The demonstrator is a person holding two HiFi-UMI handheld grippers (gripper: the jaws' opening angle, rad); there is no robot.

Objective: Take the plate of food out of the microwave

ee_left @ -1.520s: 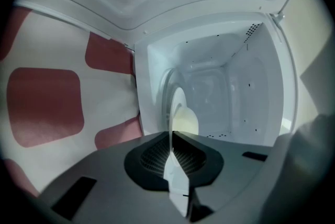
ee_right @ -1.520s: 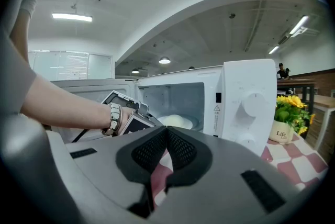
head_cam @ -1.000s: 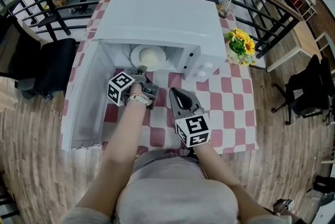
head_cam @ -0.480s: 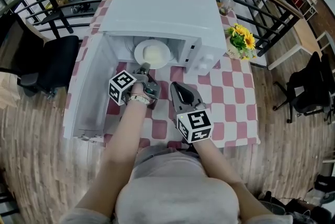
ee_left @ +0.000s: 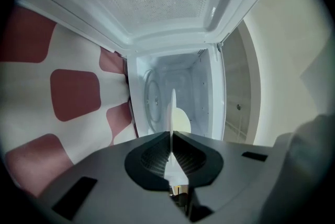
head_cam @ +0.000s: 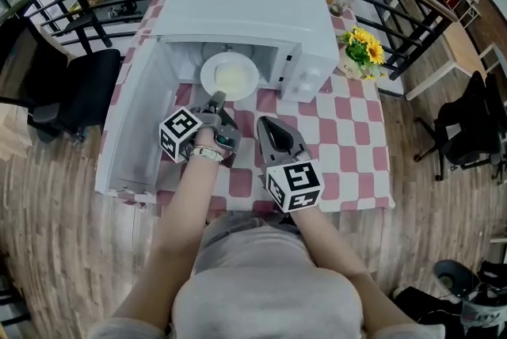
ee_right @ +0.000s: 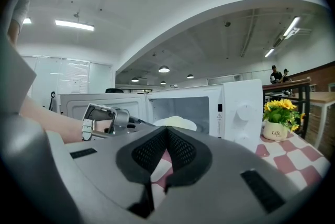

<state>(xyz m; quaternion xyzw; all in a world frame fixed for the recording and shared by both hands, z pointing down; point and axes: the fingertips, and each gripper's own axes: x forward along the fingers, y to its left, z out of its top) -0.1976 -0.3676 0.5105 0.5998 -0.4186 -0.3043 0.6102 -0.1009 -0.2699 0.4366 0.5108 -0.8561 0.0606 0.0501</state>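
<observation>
One white plate (head_cam: pixel 208 70) bearing one pale food mound (head_cam: pixel 235 78) sits at the one open microwave's (head_cam: pixel 253 13) mouth; my left hand-held gripper (head_cam: pixel 215 100) grasps its rim, my right hand-held gripper (head_cam: pixel 264 123) is clenched, empty.

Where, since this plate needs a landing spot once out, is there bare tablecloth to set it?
Freest: the red-and-white checked tablecloth right of the right gripper, bordered by the dial panel of the white microwave, the yellow flowers and the table edge. Crowded: before the opening, where the left gripper holds the white plate, beside the open door.
</observation>
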